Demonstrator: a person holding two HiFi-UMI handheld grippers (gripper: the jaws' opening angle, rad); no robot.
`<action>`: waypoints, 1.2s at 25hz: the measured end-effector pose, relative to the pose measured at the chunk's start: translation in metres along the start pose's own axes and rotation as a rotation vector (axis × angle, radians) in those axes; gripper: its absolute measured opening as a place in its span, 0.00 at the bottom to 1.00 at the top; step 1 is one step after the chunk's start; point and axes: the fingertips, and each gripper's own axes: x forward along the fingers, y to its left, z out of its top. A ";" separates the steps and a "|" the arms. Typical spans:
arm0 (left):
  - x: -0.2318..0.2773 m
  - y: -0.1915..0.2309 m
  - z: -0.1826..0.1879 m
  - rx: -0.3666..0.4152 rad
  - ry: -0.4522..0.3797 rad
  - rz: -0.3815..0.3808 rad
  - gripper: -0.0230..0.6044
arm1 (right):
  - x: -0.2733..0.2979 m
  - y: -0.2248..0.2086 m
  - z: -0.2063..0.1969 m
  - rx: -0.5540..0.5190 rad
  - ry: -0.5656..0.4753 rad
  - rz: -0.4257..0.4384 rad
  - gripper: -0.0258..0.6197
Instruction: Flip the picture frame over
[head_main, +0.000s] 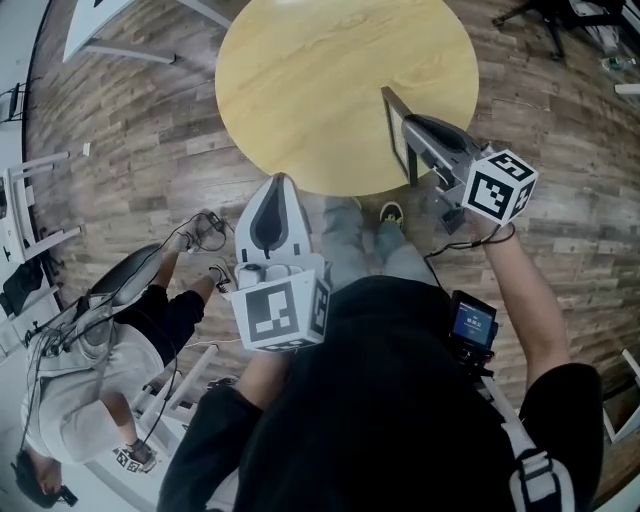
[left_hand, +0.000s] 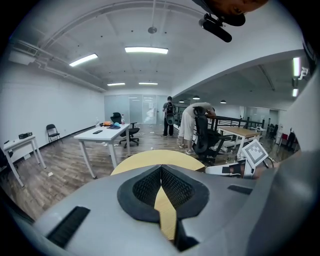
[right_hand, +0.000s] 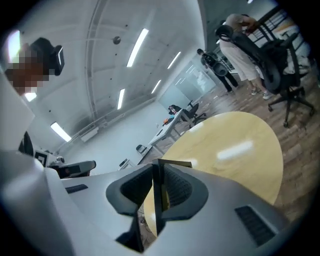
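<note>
**Right fingers** (right_hand: 132, 192): clamped on the picture frame (right_hand: 156, 210), one ribbed pad on each face. The thin dark edge of the frame runs up through the slot between them.

**Picture frame** (head_main: 394, 135): task item. It stands on edge rather than lying flat, in the grip of my right gripper (head_main: 408, 128), at the near right rim of the round desk (head_main: 330, 80). One corner sticks out past the pads, over the desk top. I cannot tell whether its lower edge touches the desk.

**Right gripper** (right_hand: 156, 170): reaches in over the near right rim of the desk, with its marker cube back off the desk on my side.

**Left fingers** (left_hand: 145, 187): together at the tips, with nothing between them. Only a narrow wedge of the desk (left_hand: 150, 157) shows through the gap below the tips.

**Left gripper** (head_main: 281, 182): just off the near edge of the desk, over the wooden floor (head_main: 140, 140), and pointing toward the desk. It is well apart from the frame.

**Round desk** (right_hand: 235, 150): pale wood top, with ceiling lights reflected on it.

**Surroundings:**
- A seated person (head_main: 110, 350) is on the floor side, left of the desk's near edge.
- A white table (left_hand: 102, 135) stands beyond the desk's far side.
- A black office chair (left_hand: 205, 140) also stands beyond the far side, with a person bent over it.
</note>
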 end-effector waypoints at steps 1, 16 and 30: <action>0.000 -0.001 0.000 0.000 0.000 -0.003 0.07 | -0.007 -0.008 0.002 0.039 -0.024 -0.012 0.16; 0.005 -0.005 -0.004 0.013 0.030 -0.005 0.07 | 0.002 -0.057 -0.011 0.335 -0.154 -0.043 0.15; 0.009 0.016 0.003 -0.008 0.042 0.032 0.07 | 0.032 -0.078 -0.018 0.419 -0.149 -0.037 0.16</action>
